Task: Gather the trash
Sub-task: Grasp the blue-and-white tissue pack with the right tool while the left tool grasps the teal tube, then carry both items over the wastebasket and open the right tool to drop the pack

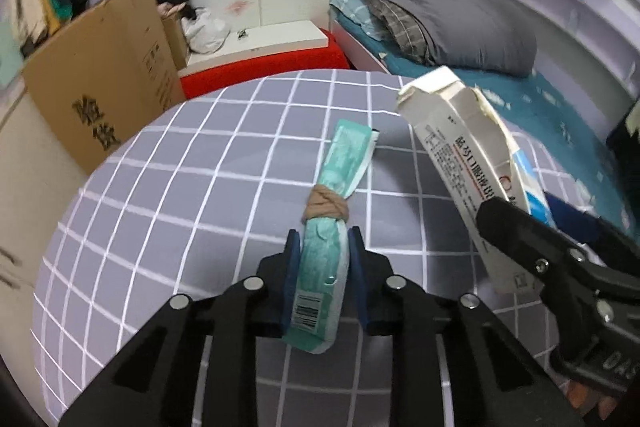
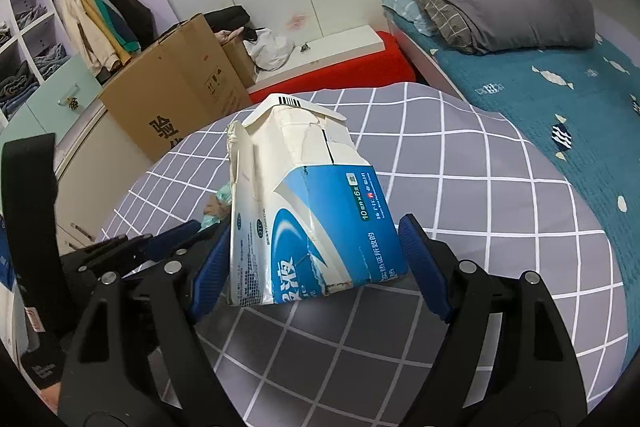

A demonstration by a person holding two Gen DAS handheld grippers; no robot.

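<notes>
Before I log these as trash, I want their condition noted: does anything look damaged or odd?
Yes. The white-and-blue box in the right gripper is crushed, its top flaps torn open. The green packet in the left gripper is cinched by a tan band.

Light: even indoor light on my table, soft shadows.
Edges: strong fisheye bending, dark corners.
Focus: slightly soft far edges.

Left gripper [image 1: 323,247]: your fingers [image 1: 291,267] pinch the green packet [image 1: 324,267].
Packet: tied with a tan band [image 1: 327,207], lying along the checked desk [image 1: 160,227].
Right gripper [image 1: 520,239]: it carries the white carton [image 1: 460,155], tilted, at your right.
</notes>
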